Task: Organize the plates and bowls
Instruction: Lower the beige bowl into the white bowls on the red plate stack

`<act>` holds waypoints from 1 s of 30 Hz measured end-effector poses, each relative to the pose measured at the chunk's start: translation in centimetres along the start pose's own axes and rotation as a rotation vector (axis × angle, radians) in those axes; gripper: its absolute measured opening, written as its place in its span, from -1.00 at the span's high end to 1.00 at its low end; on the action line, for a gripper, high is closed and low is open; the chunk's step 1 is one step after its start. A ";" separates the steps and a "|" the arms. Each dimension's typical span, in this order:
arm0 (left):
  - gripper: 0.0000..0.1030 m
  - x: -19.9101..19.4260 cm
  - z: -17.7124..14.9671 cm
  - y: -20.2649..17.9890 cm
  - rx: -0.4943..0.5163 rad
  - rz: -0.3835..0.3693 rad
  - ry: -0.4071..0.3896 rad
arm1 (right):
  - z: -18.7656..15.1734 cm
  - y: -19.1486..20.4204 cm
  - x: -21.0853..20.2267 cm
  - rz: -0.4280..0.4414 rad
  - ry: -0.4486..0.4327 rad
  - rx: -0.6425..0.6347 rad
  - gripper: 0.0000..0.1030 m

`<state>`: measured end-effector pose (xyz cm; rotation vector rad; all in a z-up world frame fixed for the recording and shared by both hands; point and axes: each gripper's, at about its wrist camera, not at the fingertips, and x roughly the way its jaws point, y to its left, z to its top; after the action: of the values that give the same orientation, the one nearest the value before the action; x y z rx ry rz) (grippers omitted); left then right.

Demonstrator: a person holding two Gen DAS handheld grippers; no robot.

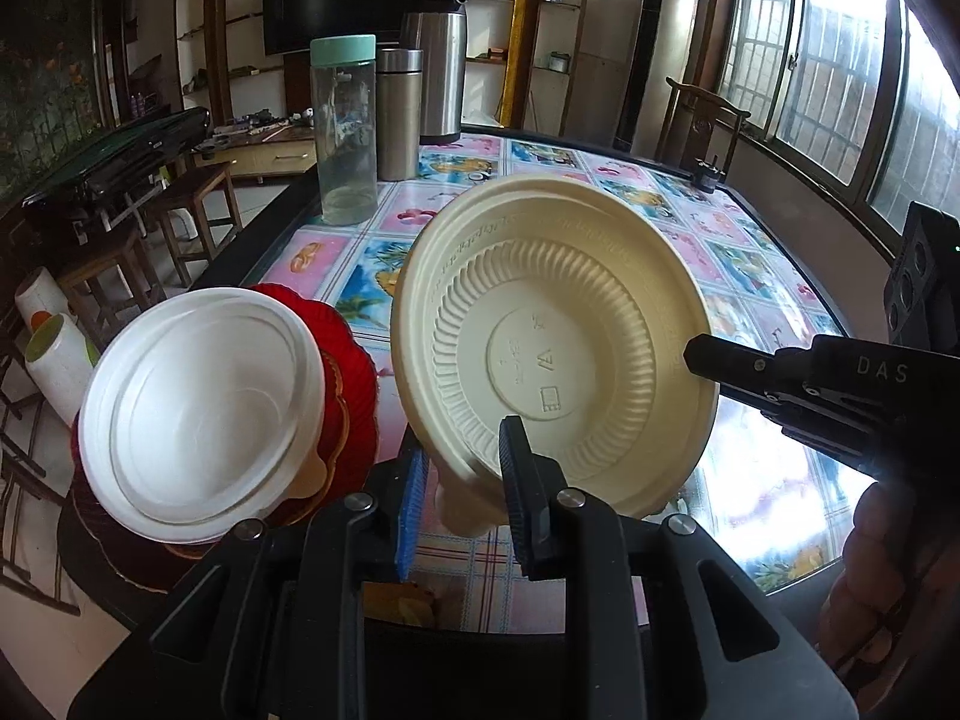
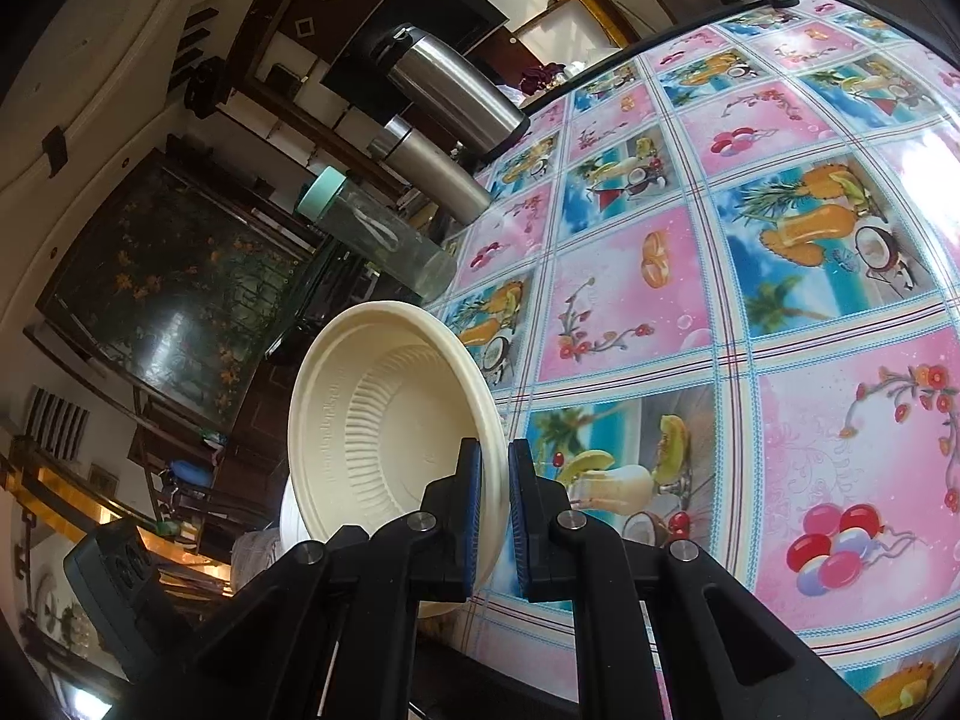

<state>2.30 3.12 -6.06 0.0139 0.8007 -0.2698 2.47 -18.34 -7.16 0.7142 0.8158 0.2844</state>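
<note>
A cream plastic bowl (image 1: 540, 330) hangs tilted above the table, its inside facing the left wrist camera. My right gripper (image 2: 495, 510) is shut on its rim; in the left wrist view it reaches in from the right (image 1: 699, 360). My left gripper (image 1: 465, 498) stands open with the bowl's (image 2: 384, 408) lower edge between its fingers. To the left, a white bowl (image 1: 198, 414) rests on a stack of red plates (image 1: 354, 396) at the table's corner.
The table (image 1: 750, 276) has a glossy pink and blue fruit-pattern cloth. A clear bottle with a green cap (image 1: 345, 138), a steel flask (image 1: 399, 114) and a steel kettle (image 1: 438, 60) stand at the far left. A hand (image 1: 870, 570) holds the right gripper.
</note>
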 end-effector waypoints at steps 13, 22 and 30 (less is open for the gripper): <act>0.56 -1.7 1.0 4.4 -0.057 0.097 -0.067 | 0.1 5.7 2.6 0.076 0.039 -0.072 0.81; 0.56 -2.4 1.2 7.6 -0.116 0.166 -0.086 | 0.4 9.3 5.8 0.119 0.110 -0.117 0.81; 0.57 -2.9 0.4 11.9 -0.221 0.192 -0.064 | -1.1 12.2 9.5 0.162 0.192 -0.155 0.81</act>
<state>3.54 15.28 -4.78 -0.1245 0.7557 0.0005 8.31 -4.16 -4.74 0.6144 0.9082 0.5627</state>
